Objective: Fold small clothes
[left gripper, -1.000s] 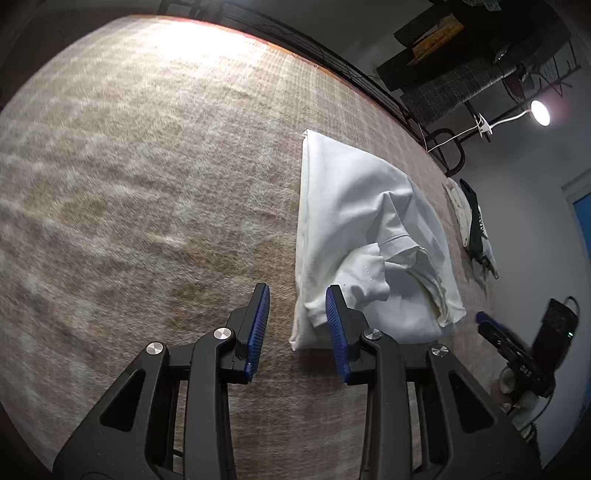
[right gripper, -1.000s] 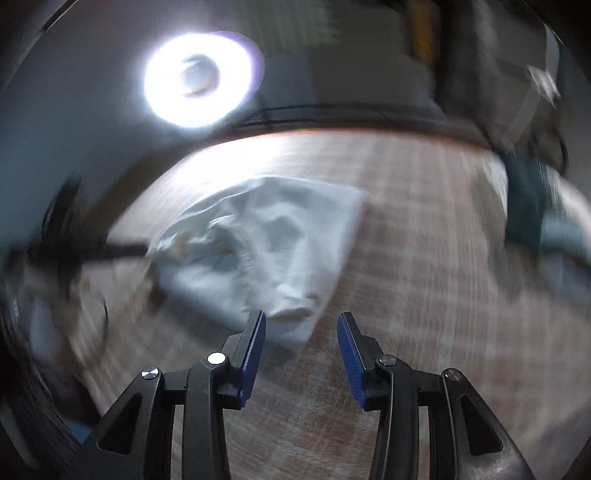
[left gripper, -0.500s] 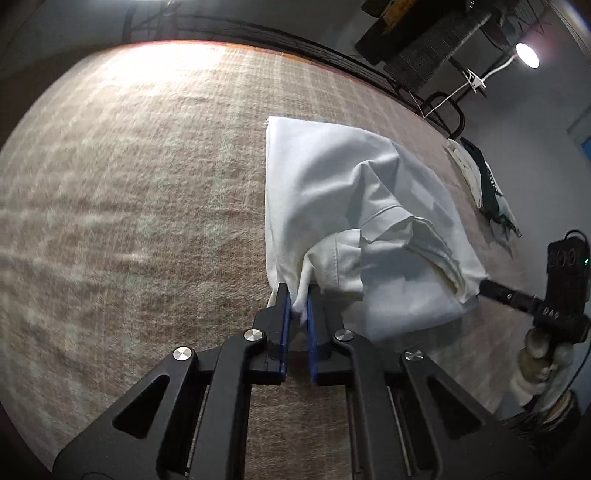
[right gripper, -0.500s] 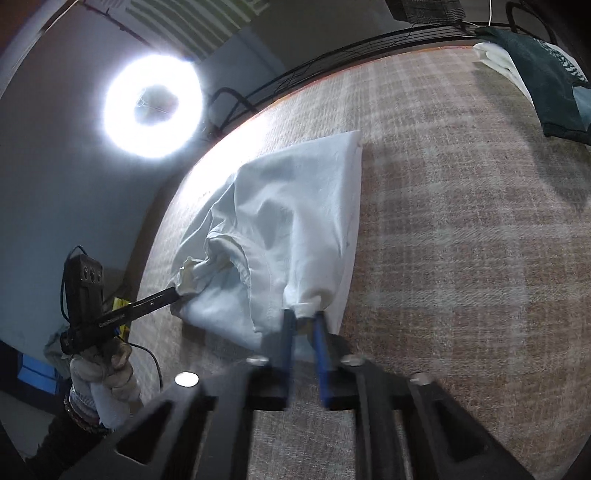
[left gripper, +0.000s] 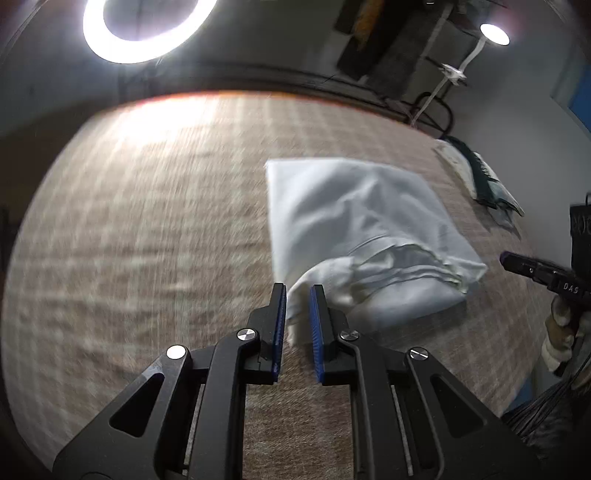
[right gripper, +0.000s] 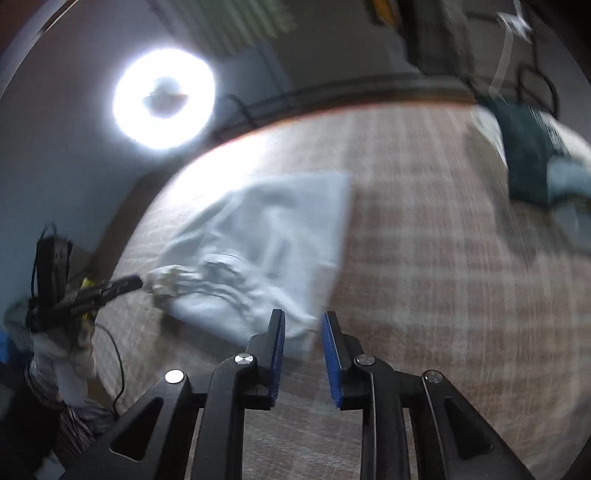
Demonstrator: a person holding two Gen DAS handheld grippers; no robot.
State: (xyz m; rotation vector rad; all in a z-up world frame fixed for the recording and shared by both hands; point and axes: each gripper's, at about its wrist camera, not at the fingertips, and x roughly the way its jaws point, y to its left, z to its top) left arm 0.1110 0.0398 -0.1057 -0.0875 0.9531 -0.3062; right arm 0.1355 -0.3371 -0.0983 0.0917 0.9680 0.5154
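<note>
A white garment [left gripper: 354, 229] lies partly folded on the beige checked cloth of the table [left gripper: 147, 221]. My left gripper [left gripper: 297, 295] is open a little, with the garment's near corner lying between its blue pads, not pinched. In the right wrist view the same garment [right gripper: 266, 236] lies ahead and to the left. My right gripper [right gripper: 303, 321] is open, with the garment's near corner just ahead of its tips. Each gripper shows in the other's view, at the garment's far corner [left gripper: 535, 271] [right gripper: 107, 291]. Both views are blurred by motion.
A dark green and white piece of clothing [right gripper: 532, 162] lies at the table's far right, also in the left wrist view [left gripper: 480, 177]. A ring light [left gripper: 140, 26] and a small lamp [left gripper: 493, 33] stand behind the table's far edge.
Both grippers were shut on the garment's near corners half a second ago. Now both have opened, let go and pulled back and up a little.
</note>
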